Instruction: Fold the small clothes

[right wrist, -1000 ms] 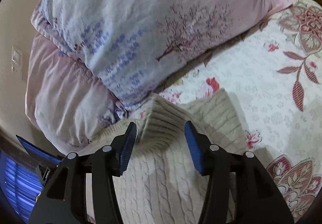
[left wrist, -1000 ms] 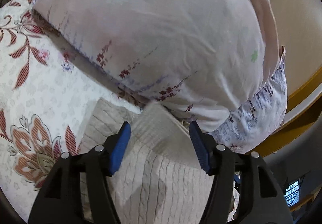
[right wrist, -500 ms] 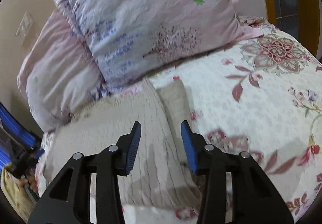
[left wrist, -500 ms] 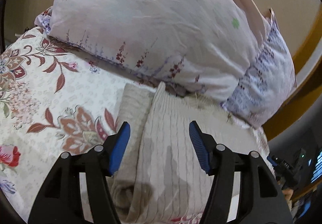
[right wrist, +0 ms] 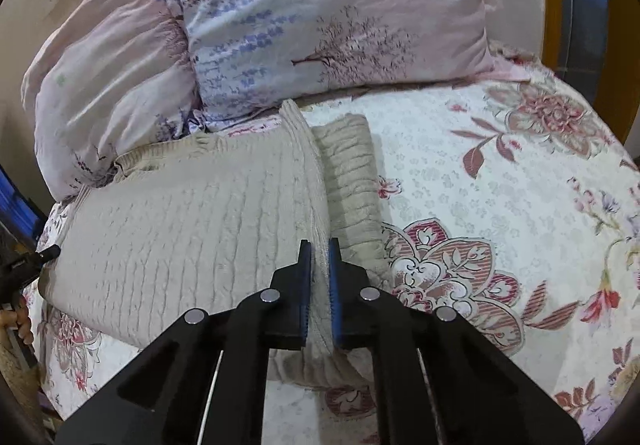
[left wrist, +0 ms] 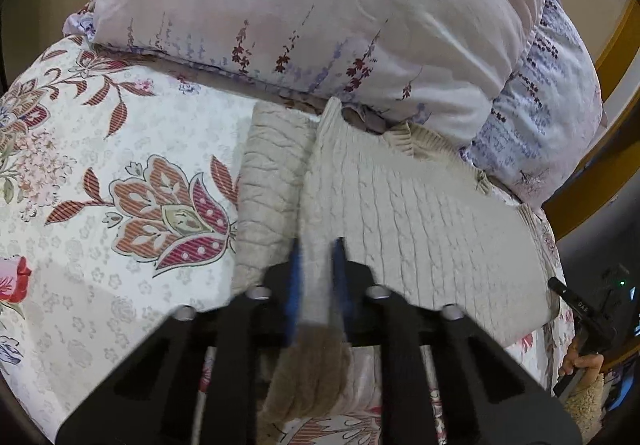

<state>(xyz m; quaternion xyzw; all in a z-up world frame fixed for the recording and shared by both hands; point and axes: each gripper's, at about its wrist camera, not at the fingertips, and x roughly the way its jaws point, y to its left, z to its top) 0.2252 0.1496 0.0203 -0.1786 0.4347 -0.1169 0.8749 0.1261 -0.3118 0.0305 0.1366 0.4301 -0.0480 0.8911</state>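
moved: both grippers pulled back, jaws narrowed onto sweater (left wrist: 400,213) near edge
left gripper (left wrist: 316,285): clamped on knit
right gripper (right wrist: 319,285): same
sweater: on bed (right wrist: 460,165), against pillows (right wrist: 320,5)
meaning: next fold ready

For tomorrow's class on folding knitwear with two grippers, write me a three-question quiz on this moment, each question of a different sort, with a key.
1. True or false: the left gripper is wide open above the sweater.
2. The right gripper pinches: A) pillow B) sweater C) bedsheet
3. Fill in: past the sweater's far end lie floral ______.

Key: 1 false; it is shut on the knit. 2 B. 3 pillows.
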